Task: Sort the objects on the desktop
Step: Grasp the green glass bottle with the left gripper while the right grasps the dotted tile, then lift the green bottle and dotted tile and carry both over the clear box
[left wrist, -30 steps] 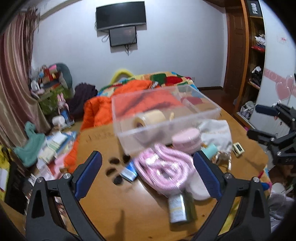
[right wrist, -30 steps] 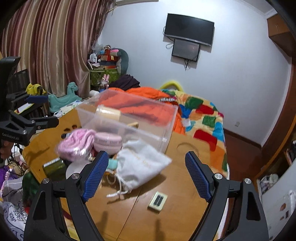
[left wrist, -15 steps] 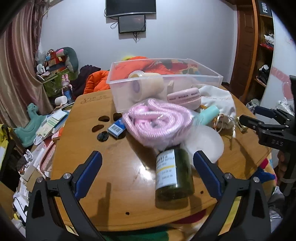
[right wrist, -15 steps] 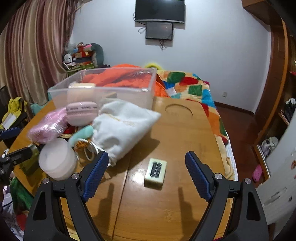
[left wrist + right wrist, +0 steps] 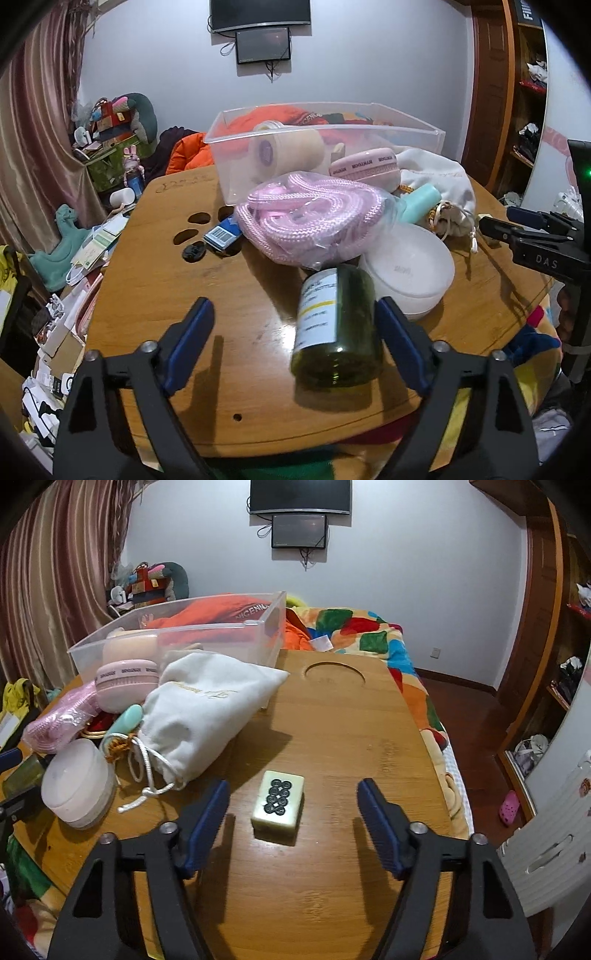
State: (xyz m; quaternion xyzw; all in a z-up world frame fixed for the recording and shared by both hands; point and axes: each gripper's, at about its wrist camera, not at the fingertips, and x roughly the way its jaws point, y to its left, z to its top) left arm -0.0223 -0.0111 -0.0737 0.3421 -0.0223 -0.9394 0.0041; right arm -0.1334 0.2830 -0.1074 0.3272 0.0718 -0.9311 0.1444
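Note:
A dark green bottle (image 5: pixel 336 325) with a yellow-white label lies on its side on the wooden table (image 5: pixel 166 295). My left gripper (image 5: pixel 295 332) straddles it with its jaws closing; the right finger (image 5: pixel 399 347) is close beside the bottle and the left finger stands well clear of it. In the right wrist view a cream mahjong tile (image 5: pixel 279 803) with dark circles lies flat between the fingers of my right gripper (image 5: pixel 291 805). Those jaws are closing too, with a gap on both sides of the tile.
Behind the bottle lie a bagged pink rope (image 5: pixel 310 221), a white round jar (image 5: pixel 410 269), a teal tube (image 5: pixel 421 203), a pink case (image 5: pixel 365 168) and a white drawstring pouch (image 5: pixel 210 709). A clear bin (image 5: pixel 325 147) holding a tape roll stands at the back. The table's near edge is close.
Both grippers have come down toward the table and their jaws have narrowed. The bottle now lies between the left fingers and the tile between the right ones.

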